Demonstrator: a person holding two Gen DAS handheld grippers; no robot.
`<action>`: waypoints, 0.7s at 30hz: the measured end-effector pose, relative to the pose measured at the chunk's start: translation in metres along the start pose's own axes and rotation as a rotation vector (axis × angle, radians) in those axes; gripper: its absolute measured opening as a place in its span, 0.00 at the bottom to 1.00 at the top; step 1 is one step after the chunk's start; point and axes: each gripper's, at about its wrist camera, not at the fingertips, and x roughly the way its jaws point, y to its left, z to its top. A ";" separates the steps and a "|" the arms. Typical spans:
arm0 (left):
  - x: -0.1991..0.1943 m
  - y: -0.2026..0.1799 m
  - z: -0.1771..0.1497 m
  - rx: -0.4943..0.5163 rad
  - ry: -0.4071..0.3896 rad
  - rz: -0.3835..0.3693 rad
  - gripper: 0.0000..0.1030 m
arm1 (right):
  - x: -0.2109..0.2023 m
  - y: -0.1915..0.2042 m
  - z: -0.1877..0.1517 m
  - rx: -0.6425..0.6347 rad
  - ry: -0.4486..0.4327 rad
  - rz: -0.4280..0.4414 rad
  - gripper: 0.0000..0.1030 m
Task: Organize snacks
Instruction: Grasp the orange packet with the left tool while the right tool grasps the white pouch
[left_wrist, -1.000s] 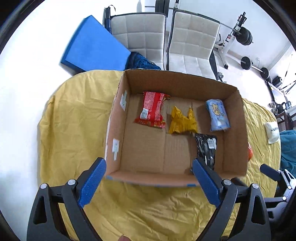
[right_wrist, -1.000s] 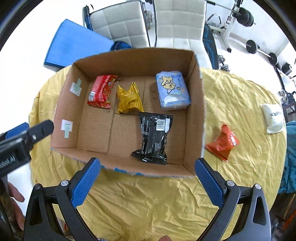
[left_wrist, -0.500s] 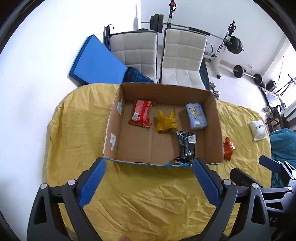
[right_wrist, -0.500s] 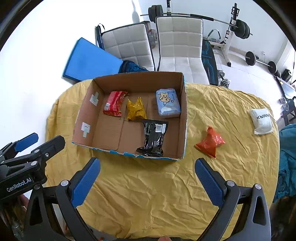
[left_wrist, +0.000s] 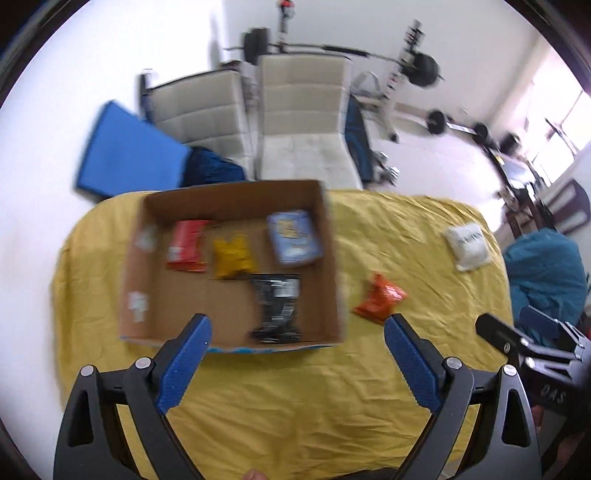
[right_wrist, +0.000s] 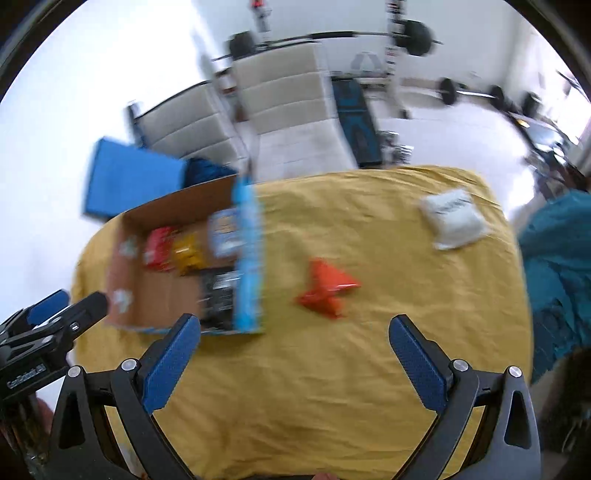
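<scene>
Both grippers, left (left_wrist: 295, 343) and right (right_wrist: 293, 345), are hovering low in frame, jaws apart, empty. Orange packet (right_wrist: 327, 291) is lying mid-frame on yellow cloth (right_wrist: 332, 387), beside the box (left_wrist: 236, 199); chairs (left_wrist: 303, 122) behind.

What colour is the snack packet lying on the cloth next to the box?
Orange-red packet, clearest in the left wrist view.

Matt cardboard box (left_wrist: 155, 295), glossy foil snack packets (left_wrist: 380, 299), wrinkled yellow cloth (left_wrist: 295, 398)
</scene>
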 end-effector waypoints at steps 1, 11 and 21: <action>0.012 -0.016 0.006 0.022 0.013 -0.007 0.93 | -0.001 -0.016 0.002 0.019 -0.002 -0.018 1.00; 0.169 -0.134 0.042 0.273 0.268 0.085 0.93 | 0.032 -0.209 0.011 0.212 0.099 -0.182 1.00; 0.300 -0.161 0.031 0.353 0.547 0.115 0.90 | 0.085 -0.304 0.005 0.271 0.197 -0.199 1.00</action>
